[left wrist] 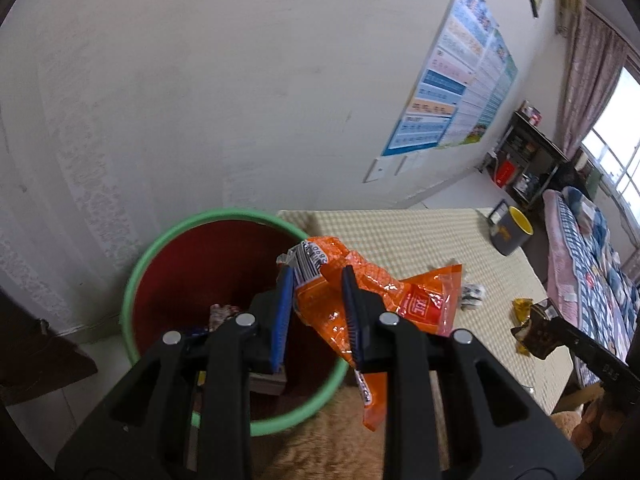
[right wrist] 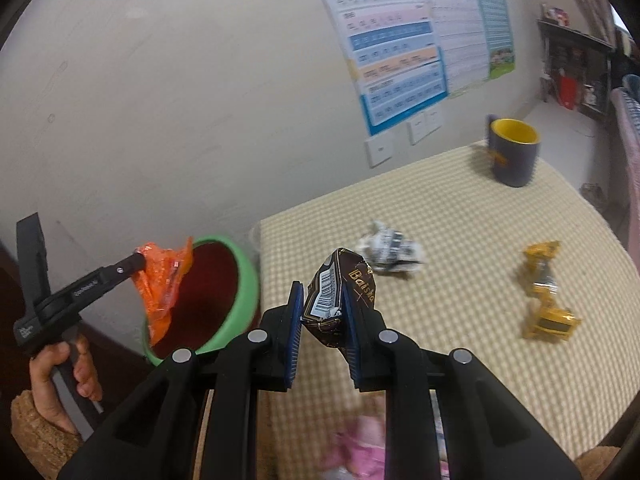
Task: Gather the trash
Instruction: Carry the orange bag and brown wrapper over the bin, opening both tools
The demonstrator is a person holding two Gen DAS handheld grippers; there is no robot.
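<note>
A: What do the tongs hold?
B: Left tongs [left wrist: 316, 312] pinch the orange wrapper [left wrist: 372, 300] over the green bin [left wrist: 136, 280], off the tabletop's [right wrist: 460, 208] left edge. Right tongs [right wrist: 320, 316] pinch the brown wrapper [right wrist: 336, 300].
A: How to drop well?
B: Get fully over the hole, then let go.

The left gripper [left wrist: 316, 316] pinches an orange wrapper [left wrist: 372, 300] between its blue-padded fingers [left wrist: 282, 320], hanging over the right rim of a green-rimmed red bin [left wrist: 168, 236] at nine o'clock. On the checked tabletop [left wrist: 404, 236], a white crumpled wrapper [left wrist: 472, 294] lies at three o'clock, a grey mug [left wrist: 510, 230] at two. The right gripper [left wrist: 538, 330] clamps a dark wrapper [left wrist: 534, 334] at far right.
</note>
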